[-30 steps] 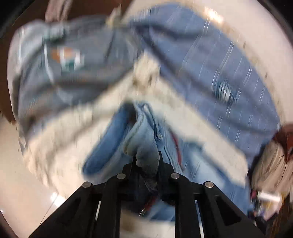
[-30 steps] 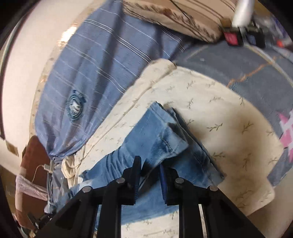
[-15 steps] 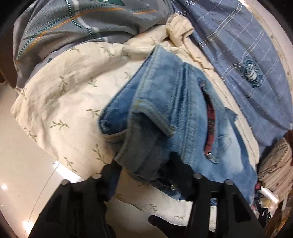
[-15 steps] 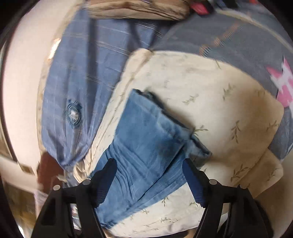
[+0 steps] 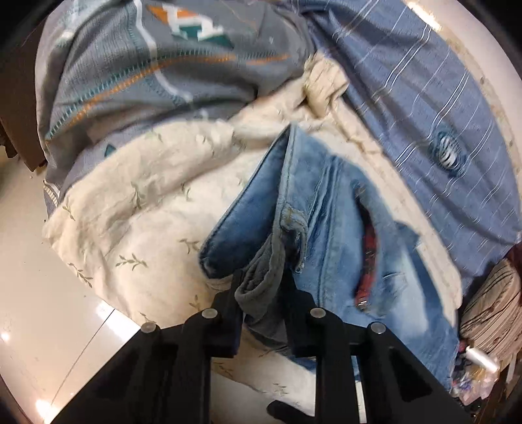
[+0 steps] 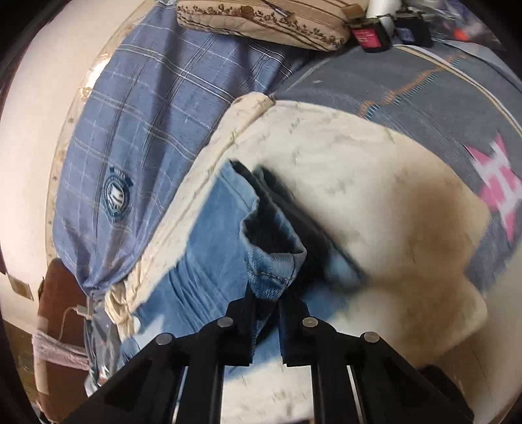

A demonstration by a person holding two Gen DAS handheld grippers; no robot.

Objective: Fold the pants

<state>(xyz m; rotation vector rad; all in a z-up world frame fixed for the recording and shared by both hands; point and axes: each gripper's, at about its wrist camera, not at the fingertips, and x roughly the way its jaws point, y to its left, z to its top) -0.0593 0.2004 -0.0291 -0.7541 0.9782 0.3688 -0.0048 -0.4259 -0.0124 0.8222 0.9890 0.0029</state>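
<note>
Left gripper (image 5: 262, 290) is closing on the waistband and right gripper (image 6: 266, 301) is clamped on a hem of the jeans (image 5: 329, 208), whose length runs between them across the cream cloth (image 5: 137, 208).

My right gripper (image 6: 266, 293) is clamped on a raised fold of the jeans (image 6: 208, 241), which lie on a cream cloth (image 6: 375, 195). A blue checked shirt (image 6: 146, 107) lies left, a pouch (image 6: 261, 22) far.
</note>
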